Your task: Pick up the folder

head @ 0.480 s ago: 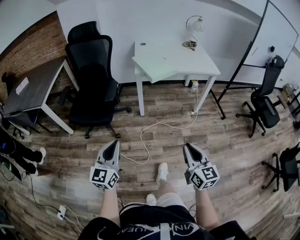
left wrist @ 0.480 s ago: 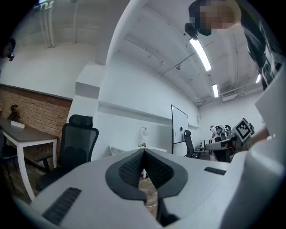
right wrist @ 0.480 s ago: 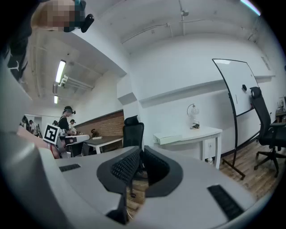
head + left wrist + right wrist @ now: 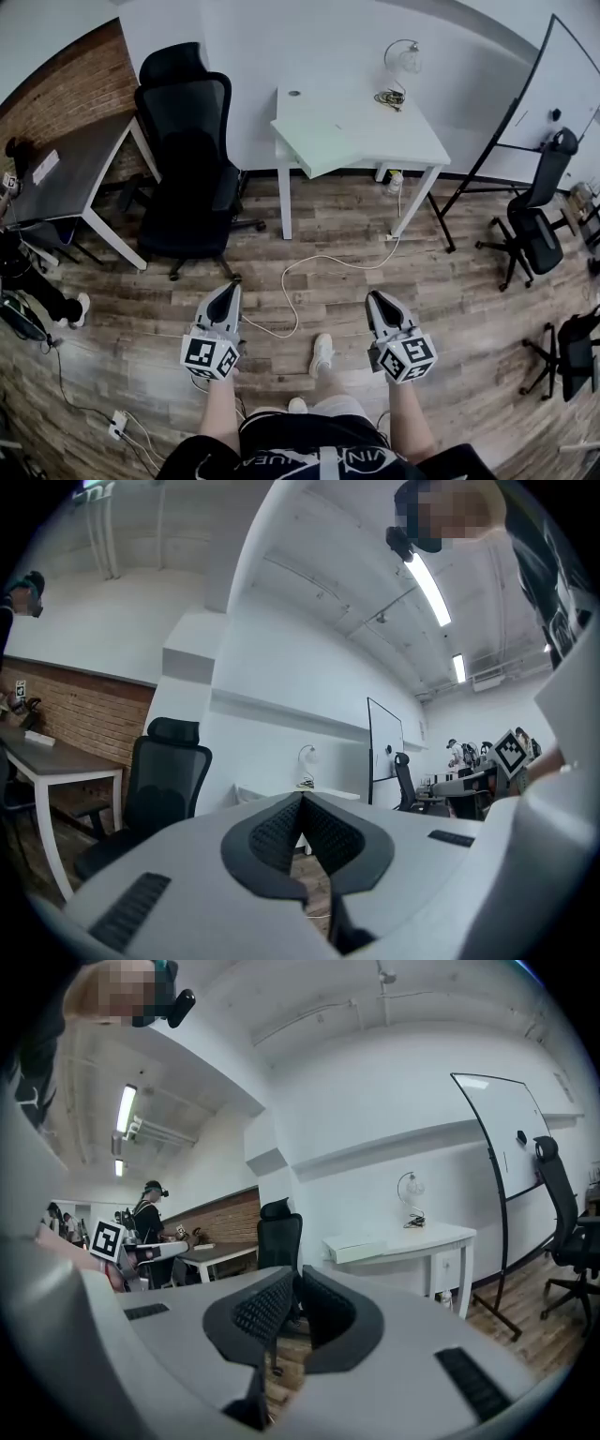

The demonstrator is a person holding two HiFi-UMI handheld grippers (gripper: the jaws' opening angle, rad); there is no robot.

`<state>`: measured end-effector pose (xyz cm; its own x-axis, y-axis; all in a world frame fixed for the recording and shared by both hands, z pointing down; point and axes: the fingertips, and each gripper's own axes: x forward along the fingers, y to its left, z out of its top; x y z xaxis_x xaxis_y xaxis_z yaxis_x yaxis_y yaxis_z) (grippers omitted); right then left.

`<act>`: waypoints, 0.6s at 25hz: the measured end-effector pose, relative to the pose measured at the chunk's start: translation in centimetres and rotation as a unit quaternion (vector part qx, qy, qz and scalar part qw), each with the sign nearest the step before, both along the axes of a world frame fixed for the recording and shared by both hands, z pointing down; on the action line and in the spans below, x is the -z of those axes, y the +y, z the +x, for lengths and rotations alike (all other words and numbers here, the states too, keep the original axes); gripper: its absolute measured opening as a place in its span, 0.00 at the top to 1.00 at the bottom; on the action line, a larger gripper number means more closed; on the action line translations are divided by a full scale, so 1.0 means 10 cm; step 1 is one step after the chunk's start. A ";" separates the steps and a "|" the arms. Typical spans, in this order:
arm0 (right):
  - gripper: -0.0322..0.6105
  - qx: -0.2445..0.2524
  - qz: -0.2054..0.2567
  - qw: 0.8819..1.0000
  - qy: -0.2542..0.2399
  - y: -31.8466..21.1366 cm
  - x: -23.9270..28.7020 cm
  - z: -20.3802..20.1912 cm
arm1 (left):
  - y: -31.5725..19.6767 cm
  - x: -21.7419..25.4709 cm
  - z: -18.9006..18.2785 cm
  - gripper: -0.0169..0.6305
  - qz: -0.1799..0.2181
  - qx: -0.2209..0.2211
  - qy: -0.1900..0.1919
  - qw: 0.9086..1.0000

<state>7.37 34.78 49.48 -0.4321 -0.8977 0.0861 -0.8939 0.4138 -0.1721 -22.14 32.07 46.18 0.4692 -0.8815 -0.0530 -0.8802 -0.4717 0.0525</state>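
The left gripper (image 4: 228,292) and the right gripper (image 4: 375,298) are both closed tight, holding nothing. The pale green folder (image 4: 323,145) lies well away on the white table (image 4: 417,136), sticking out over its edge. In the left gripper view the jaws seem to hide most of it.

Office furniture on a wooden floor (image 4: 487,309).
A black office chair (image 4: 187,159) stands between a grey desk (image 4: 66,178) and a white table (image 4: 394,131); a lamp (image 4: 405,58) sits at the table's far edge, and a white cable (image 4: 300,281) trails across the floor.
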 end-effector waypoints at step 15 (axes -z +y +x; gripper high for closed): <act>0.88 0.021 -0.029 0.999 -0.033 -1.00 -0.10 -0.03 | -0.93 -0.07 0.07 0.95 -0.023 0.009 -0.006 1.000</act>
<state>7.05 24.79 50.50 -0.4766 -0.8726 0.1073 -0.8616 0.4393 -0.2541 -21.49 22.77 46.85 0.4540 -0.8910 -0.0079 -0.8890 -0.4535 0.0635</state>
